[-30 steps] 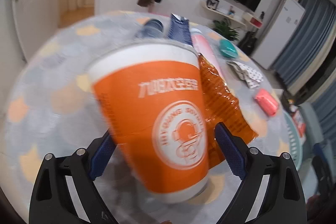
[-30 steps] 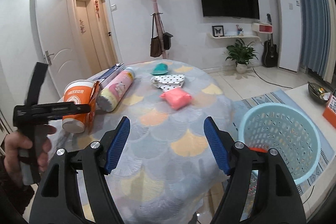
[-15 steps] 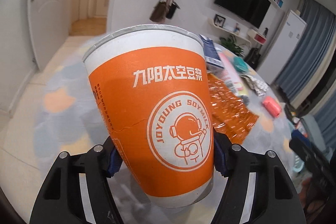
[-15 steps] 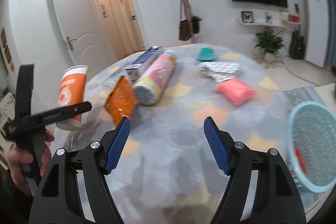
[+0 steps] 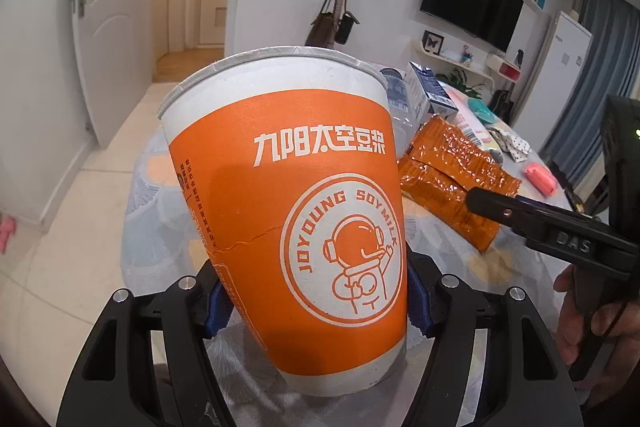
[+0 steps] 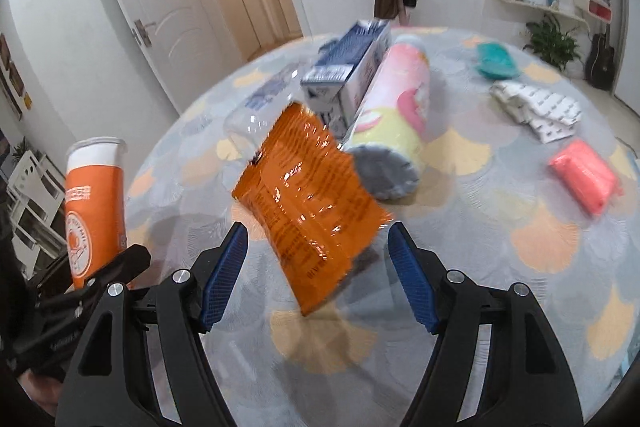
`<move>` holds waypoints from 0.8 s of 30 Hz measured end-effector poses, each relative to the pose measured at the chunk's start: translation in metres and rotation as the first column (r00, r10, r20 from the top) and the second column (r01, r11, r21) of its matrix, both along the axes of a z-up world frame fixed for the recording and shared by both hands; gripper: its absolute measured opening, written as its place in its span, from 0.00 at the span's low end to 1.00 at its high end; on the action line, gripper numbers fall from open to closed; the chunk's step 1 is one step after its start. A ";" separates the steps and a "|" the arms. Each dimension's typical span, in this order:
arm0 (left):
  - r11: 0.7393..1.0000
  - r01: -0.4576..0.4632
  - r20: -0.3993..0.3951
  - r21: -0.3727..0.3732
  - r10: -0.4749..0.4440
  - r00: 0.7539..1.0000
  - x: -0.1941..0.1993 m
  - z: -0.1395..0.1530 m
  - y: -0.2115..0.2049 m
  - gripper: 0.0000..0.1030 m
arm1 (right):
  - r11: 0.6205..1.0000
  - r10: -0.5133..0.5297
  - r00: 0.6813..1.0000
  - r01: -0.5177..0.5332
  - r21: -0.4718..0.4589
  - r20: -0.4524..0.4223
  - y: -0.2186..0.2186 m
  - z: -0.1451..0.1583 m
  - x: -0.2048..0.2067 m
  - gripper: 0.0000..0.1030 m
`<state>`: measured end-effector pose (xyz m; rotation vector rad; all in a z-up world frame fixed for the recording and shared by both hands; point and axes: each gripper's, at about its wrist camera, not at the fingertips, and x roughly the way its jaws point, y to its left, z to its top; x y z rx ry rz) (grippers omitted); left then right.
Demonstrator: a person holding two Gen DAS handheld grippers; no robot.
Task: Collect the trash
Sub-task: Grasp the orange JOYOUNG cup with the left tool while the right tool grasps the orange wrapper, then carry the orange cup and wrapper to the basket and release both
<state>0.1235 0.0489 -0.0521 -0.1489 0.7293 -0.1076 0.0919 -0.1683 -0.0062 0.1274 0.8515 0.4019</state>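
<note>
while my left gripper [image 5: 314,301] clamps the orange cup [image 5: 304,211] low on its sides, both blue pads pressed to the paper, the cup fills most of the left wrist view and leans a little to the left. its white rim is up and a crease runs across the orange band. only this view shows the printed astronaut logo close, and the right gripper's black finger reaching in from the right edge toward the orange wrapper [image 5: 452,171], with a hand [image 5: 592,315] on the handle below it.

from the right wrist view i get the table [image 6: 520,307] that the cup hides. the right gripper [image 6: 316,277] has its jaws apart, and they have just been closing; the wrapper [image 6: 312,203] sits ahead of the pads with its lower corner reaching down between them, not touched by either as far as i can tell. the picture is blurred. behind the wrapper lie a clear bottle [image 6: 256,111], a blue and white carton [image 6: 348,75] and a pink and yellow tube [image 6: 394,123] on its side, end cap toward me. farther right are a teal thing [image 6: 496,61], a spotted cloth [image 6: 538,109] and a pink packet [image 6: 586,177], well apart from the wrapper. the cup [image 6: 94,203] shows at the left edge, held upright beside the table's rim.
</note>
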 end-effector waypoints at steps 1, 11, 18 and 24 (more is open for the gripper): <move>1.000 0.001 0.005 0.005 -0.001 1.000 -0.001 0.001 0.000 0.64 | 1.000 -0.007 1.000 0.007 -0.004 -0.004 -0.001 -0.001 0.000 0.43; 1.000 0.005 0.026 0.024 -0.006 1.000 -0.011 0.001 -0.002 0.64 | 0.999 -0.023 0.989 0.026 -0.019 0.146 -0.008 0.016 -0.033 0.03; 0.999 -0.006 0.049 0.040 0.004 0.999 -0.022 0.011 -0.002 0.64 | 0.999 -0.034 0.979 0.035 -0.001 0.203 -0.021 0.030 -0.054 0.03; 0.998 -0.005 0.076 0.062 0.000 0.997 -0.033 0.020 -0.006 0.64 | 0.997 -0.068 0.963 0.074 -0.016 0.261 -0.035 0.043 -0.075 0.03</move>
